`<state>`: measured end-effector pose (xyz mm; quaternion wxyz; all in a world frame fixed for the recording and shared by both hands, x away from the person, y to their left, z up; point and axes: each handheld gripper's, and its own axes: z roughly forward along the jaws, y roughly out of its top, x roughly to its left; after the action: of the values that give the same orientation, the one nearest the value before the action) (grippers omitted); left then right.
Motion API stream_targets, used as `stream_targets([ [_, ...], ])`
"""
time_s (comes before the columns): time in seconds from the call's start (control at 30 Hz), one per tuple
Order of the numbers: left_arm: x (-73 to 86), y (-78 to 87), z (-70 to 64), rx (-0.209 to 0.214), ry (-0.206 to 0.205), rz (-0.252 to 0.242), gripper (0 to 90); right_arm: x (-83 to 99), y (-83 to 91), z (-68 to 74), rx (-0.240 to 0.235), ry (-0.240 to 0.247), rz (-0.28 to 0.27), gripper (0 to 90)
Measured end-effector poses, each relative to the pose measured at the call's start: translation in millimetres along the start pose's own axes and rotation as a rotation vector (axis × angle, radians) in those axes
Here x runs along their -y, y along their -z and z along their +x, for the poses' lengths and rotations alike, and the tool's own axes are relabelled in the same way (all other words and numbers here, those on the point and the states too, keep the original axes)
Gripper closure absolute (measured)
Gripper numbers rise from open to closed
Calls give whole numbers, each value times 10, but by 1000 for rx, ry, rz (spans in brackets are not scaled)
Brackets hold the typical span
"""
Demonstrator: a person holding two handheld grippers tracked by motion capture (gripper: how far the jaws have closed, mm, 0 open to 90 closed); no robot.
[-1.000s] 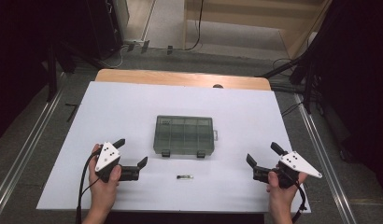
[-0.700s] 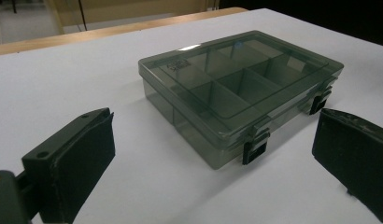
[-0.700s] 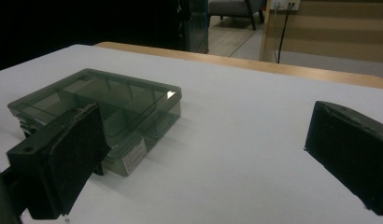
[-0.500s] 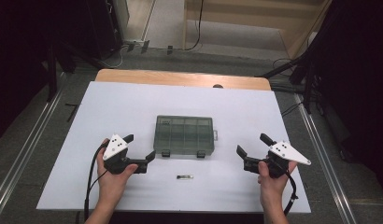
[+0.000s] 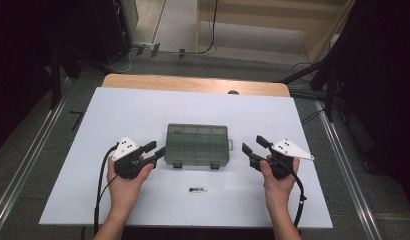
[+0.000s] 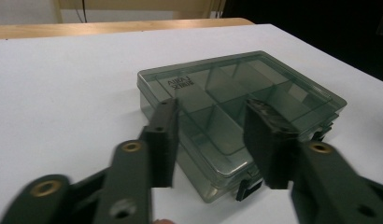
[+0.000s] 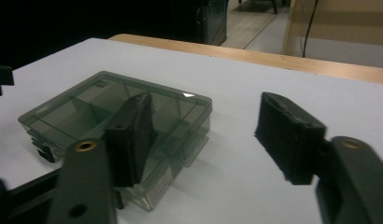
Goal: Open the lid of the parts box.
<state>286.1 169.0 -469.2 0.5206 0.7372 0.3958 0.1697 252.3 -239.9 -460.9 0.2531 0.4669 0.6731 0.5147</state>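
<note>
High view: white rectangular table; at centre, lid closed, translucent grey-green plastic compartment box. Left gripper just beside its left end, jaws apart; right gripper near its right end, jaws apart. Small dark flat strip lying nearer.

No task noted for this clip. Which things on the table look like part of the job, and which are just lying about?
Likely in the job:
- translucent grey-green plastic compartment box, lid shut, both tongs aimed at it
- left tongs, open, by its left end
- right tongs, open, off its right end

Lying about:
- small dark oblong piece on the white tabletop, nearer the person than the box, untouched
</note>
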Motion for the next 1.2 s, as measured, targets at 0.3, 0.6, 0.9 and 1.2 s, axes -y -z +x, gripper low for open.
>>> stream_targets([
  [0.3, 29, -38, 105, 74, -17, 63, 900, 6, -146, 45, -95, 53, 70, 838],
  [0.6, 170, -58, 198, 80, -13, 129, 900, 143, -292, 57, -161, 92, 198, 900],
  [0.9, 243, -126, 207, 73, -9, 190, 900, 244, -367, 87, -158, 135, 290, 900],
  [1.2, 287, -170, 204, 89, -18, 242, 900, 309, -402, 67, -154, 148, 348, 900],
])
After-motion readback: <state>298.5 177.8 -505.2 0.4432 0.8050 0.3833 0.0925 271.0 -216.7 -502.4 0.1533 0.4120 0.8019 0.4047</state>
